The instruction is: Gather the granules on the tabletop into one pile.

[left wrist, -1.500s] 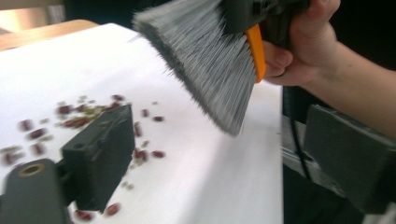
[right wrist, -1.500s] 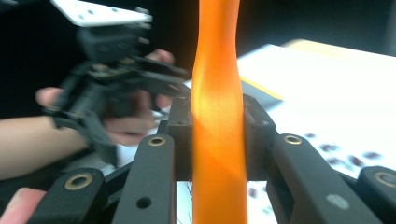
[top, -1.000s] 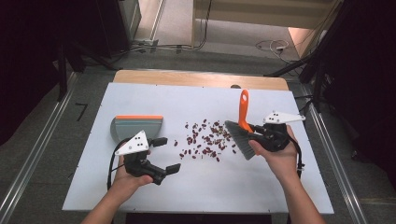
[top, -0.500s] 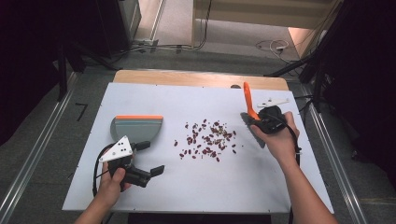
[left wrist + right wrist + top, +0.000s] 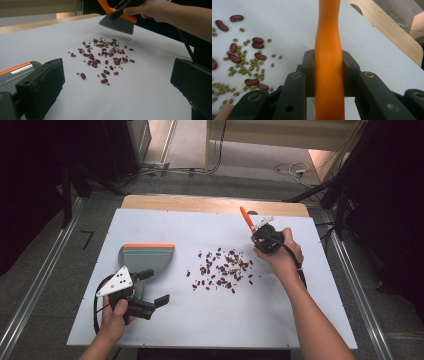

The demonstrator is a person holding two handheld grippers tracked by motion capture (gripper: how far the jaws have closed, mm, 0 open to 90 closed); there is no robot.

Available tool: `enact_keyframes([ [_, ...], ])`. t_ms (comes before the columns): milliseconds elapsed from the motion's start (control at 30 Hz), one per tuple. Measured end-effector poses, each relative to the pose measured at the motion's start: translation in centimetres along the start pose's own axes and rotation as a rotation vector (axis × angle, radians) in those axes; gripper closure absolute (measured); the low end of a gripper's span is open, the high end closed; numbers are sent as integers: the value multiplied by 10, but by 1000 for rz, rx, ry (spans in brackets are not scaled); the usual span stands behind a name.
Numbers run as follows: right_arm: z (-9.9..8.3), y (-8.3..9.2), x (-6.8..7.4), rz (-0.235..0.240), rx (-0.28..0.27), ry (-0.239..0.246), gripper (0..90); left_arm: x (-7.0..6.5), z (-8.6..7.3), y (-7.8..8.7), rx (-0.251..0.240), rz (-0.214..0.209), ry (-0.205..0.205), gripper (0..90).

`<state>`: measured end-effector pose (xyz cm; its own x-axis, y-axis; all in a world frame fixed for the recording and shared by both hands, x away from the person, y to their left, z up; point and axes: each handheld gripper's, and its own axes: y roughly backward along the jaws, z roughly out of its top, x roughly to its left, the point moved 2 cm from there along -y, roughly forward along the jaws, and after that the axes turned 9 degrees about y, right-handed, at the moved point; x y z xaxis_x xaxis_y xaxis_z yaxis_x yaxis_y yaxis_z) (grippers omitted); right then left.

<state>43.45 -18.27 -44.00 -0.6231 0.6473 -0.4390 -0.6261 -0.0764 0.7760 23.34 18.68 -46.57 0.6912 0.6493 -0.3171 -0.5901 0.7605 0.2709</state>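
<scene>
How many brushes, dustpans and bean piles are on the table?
Brush: 1
Dustpan: 1
Bean pile: 1
Total: 3

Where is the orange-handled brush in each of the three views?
High view: the brush is at upper right of the white table, its orange handle rising from the right gripper.
Left gripper view: top centre, grey bristles hanging above the far side of the beans.
Right gripper view: the orange handle runs up the middle, clamped between the jaws.
Shared landmark: the scattered red and green beans.
</scene>
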Motion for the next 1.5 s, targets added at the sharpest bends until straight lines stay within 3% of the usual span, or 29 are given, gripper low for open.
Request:
enact_keyframes([
  [133,3,-11,4,-13,26,29,687,0,0,0,-3,13,-17,0],
  [267,4,-21,12,12,50,39,687,0,-2,-1,-2,27,-12,0],
  [333,7,-22,19,24,48,38,688,1,-2,-1,1,27,-14,0],
  [433,12,-23,35,49,74,76,685,1,-2,-2,7,29,-14,0],
  [567,14,-21,41,76,72,66,684,1,-3,-2,7,27,-10,0],
  [600,15,-19,43,108,64,54,684,1,-3,-2,8,28,-10,0],
  [733,16,-14,48,144,56,43,684,2,-2,-2,9,30,-10,0],
  [1100,20,-1,75,175,45,79,683,2,-3,-1,16,35,-9,0],
  [1200,18,4,72,184,33,89,685,3,-3,-1,15,35,-5,0],
  [1233,19,7,65,207,14,67,687,3,-3,-1,15,35,-5,0],
  [1300,20,8,61,195,-3,66,687,2,-3,-1,17,37,-7,0],
  [1333,25,11,57,167,-27,88,687,2,-3,-1,17,37,-5,0],
  [1433,33,12,54,156,-61,116,687,3,-3,-1,20,40,-8,0],
  [1500,43,8,54,142,-80,174,686,3,-3,-1,19,41,-7,0],
])
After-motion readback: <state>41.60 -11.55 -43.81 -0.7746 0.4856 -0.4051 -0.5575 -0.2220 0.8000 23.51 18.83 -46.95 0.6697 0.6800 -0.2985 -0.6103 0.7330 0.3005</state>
